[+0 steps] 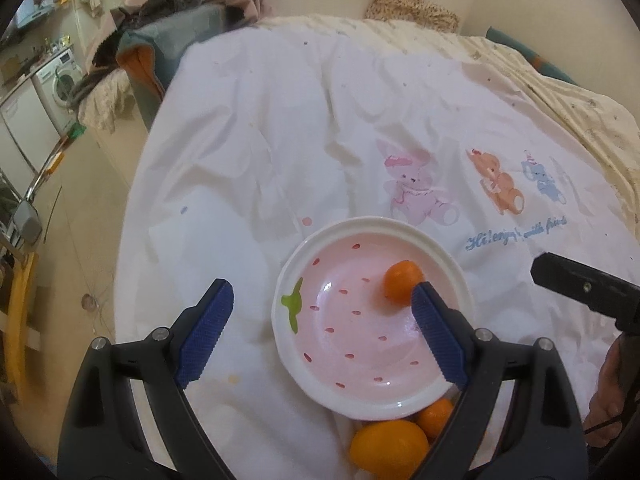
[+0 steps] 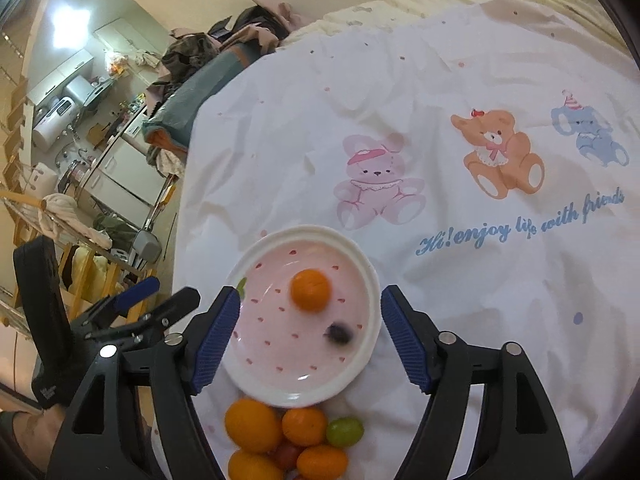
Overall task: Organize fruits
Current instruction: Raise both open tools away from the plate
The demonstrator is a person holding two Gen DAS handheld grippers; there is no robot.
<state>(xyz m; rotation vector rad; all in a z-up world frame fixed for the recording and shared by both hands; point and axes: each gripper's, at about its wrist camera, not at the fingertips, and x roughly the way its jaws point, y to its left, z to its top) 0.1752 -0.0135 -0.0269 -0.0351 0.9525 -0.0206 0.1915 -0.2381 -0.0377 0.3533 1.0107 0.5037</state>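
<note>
Hovering agape, both grippers (left [image 1: 322, 334], right [image 2: 310, 340]) flank strawberry plate [image 2: 362, 264] holding 1 orange [image 2: 311, 290].

One orange [image 2: 311, 290] is held in the plate [image 2: 362, 356]; a dark fruit [image 2: 339, 334] at its 5 o'clock. Fruit pile [image 2: 288, 440] lies at the plate's 6 o'clock on the sheet [image 2: 460, 60].

Left gripper [image 1: 322, 334] gapes wide, empty, over the pink strawberry plate [image 1: 304, 380]; one orange [image 1: 401, 281] sits at its two o'clock; more fruit [image 1: 390, 454] lies at six o'clock.
</note>
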